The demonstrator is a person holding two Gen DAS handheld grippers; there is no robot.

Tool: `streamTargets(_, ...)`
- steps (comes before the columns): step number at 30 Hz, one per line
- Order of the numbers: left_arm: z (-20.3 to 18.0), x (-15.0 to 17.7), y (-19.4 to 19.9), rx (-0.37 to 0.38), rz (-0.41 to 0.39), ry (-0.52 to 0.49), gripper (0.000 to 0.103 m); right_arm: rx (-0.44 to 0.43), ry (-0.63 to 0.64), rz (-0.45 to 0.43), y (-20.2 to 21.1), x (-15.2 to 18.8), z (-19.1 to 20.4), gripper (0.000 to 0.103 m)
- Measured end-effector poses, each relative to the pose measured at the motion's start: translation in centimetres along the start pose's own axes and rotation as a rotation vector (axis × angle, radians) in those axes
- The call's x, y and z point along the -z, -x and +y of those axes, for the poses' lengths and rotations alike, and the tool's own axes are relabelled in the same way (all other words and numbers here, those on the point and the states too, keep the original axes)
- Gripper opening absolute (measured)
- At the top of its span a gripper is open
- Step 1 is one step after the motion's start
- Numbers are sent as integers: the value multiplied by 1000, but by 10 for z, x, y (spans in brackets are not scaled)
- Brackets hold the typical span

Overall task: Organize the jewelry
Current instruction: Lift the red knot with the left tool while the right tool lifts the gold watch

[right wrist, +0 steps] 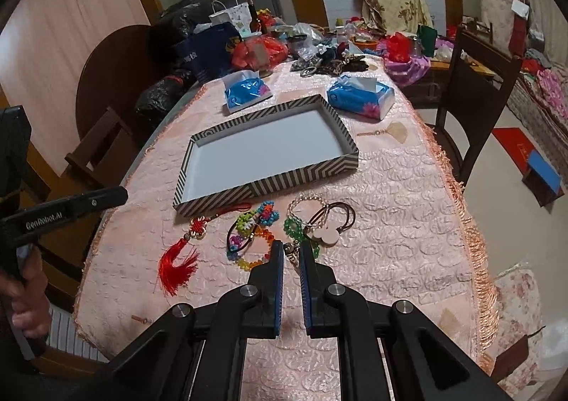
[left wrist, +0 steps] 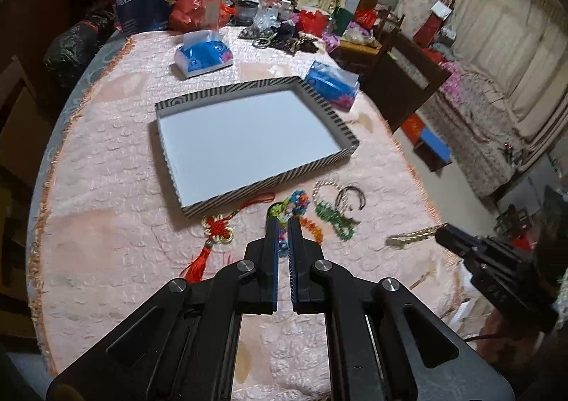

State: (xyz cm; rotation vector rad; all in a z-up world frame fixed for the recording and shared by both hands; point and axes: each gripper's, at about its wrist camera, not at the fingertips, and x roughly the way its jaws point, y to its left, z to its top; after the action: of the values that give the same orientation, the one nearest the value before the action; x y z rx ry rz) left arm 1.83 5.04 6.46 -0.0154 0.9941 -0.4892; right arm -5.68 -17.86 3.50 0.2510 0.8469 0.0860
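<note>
I have 2 claws over the pink tabletop [right wrist: 390, 195], and the jewelry lies in a loose row just in front of the striped tray [right wrist: 269, 184], whose white floor holds nothing.

My right claw [right wrist: 291, 252] sits with its jaws narrowly apart, not clamped on anything, and a small metal charm [right wrist: 290, 251] shows right in the gap between the tips. The green bead strand [right wrist: 296, 228] lies just ahead of it, running up and away toward the tray, with the clear bead bracelet [right wrist: 307, 204] and a brown cord with wooden discs [right wrist: 326, 232] just beyond and slightly right. I judge this claw the nearer one for that cluster.

My left claw [left wrist: 283, 220] is also narrowly parted and empty, its tips over the multicolored bead bracelet [left wrist: 300, 204]; the red knot tassel [left wrist: 216, 234] lies to its left, long axis slanting up toward the tray's near corner.
</note>
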Motion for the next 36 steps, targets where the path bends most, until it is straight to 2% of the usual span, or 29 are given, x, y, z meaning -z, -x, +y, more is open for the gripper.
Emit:
streamTargets(5, 3, -12, 5, 29, -25, 9, 2, 10, 16, 0, -2, -6, -5, 8)
streamTargets(9, 13, -28, 9, 8, -52, 29, 2, 22, 31, -5, -3, -14, -8, 8)
streamTargets(13, 37, -22, -10, 2, -22, 26, 6, 9, 25, 4, -10, -20, -12, 8)
streamTargets(14, 42, -15, -19, 6, -6, 19, 15, 0, 30, 6, -12, -19, -12, 8)
streamTargets(15, 48, -7, -30, 13, 13, 4, 34, -4, 31, 9, -14, -19, -12, 8)
streamTargets(17, 59, 16, -63, 1, 73, -27, 50, -12, 29, 28, -21, -17, -11, 8)
streamTargets(20, 68, 45, -106, -105, 138, -102, 50, -25, 26, 53, -28, -14, -11, 8)
streamTargets(22, 79, 59, -124, -154, 189, -92, 50, -27, 36, 66, -31, -11, -9, 8)
streamTargets(24, 88, 72, -130, -142, 225, -55, 50, -26, 43, 70, -31, -10, -8, 8)
streamTargets(25, 87, 77, -127, -148, 200, -74, 50, -23, 44, 72, -32, -9, -8, 8)
streamTargets(26, 85, 80, -127, -162, 197, -90, 44, -21, 39, 77, -34, -8, -9, 8)
streamTargets(27, 82, 82, -127, -192, 188, -109, 25, -20, 35, 81, -35, -8, -10, 8)
streamTargets(28, 80, 83, -127, -172, 193, -100, 8, -18, 31, 84, -36, -8, -11, 8)
streamTargets(29, 79, 83, -127, -143, 216, -83, 2, -14, 29, 87, -38, -8, -11, 8)
streamTargets(31, 73, 81, -122, -129, 206, -81, 2, -10, 28, 89, -39, -8, -12, 8)
streamTargets(36, 51, 58, -74, -4, 113, -30, 2, -8, 23, 83, -38, -12, -14, 8)
